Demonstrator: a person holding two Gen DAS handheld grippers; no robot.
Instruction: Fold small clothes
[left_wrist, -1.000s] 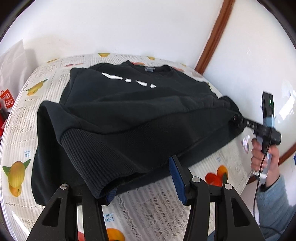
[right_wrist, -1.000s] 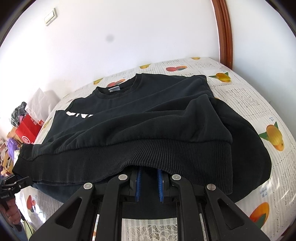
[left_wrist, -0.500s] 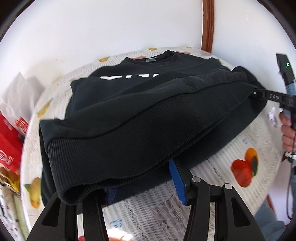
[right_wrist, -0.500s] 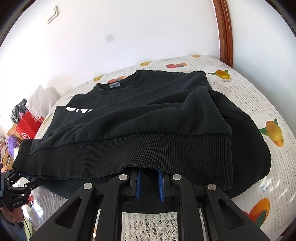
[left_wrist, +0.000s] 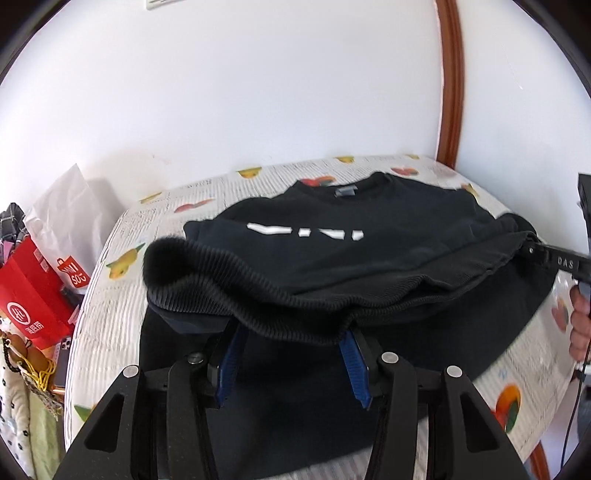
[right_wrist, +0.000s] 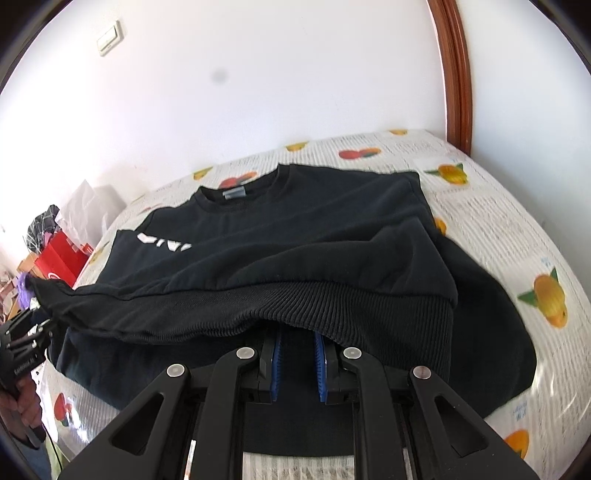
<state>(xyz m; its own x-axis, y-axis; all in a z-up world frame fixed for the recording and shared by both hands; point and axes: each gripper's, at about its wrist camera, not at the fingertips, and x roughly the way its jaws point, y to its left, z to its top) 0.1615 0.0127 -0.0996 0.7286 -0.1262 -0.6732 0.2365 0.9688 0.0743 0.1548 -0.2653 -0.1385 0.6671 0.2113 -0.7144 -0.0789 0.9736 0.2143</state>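
Observation:
A black sweatshirt (left_wrist: 369, 258) with white chest lettering lies on a table with a fruit-print cloth (left_wrist: 110, 295); its collar is at the far side. Its ribbed hem (left_wrist: 258, 295) is lifted and carried toward the collar. My left gripper (left_wrist: 291, 332) stands wide, with the left end of the hem draped over its blue pads; the tips are hidden. My right gripper (right_wrist: 297, 328) is narrowly shut on the right part of the hem (right_wrist: 332, 306), its tips hidden under the ribbing. Each gripper shows in the other's view, the right one (left_wrist: 546, 254) and the left one (right_wrist: 33, 332).
White walls run behind the table with a brown wooden frame (left_wrist: 448, 81) at the right. Off the left edge stand a red paper bag (left_wrist: 33, 302), a white bag (left_wrist: 66, 218) and other clutter. The table's rounded edges fall away left (left_wrist: 77, 369) and right (right_wrist: 554, 295).
Both grippers have carried the hem up and forward toward the collar. The left gripper has swung round to face the collar, so less lettering is covered from its side.

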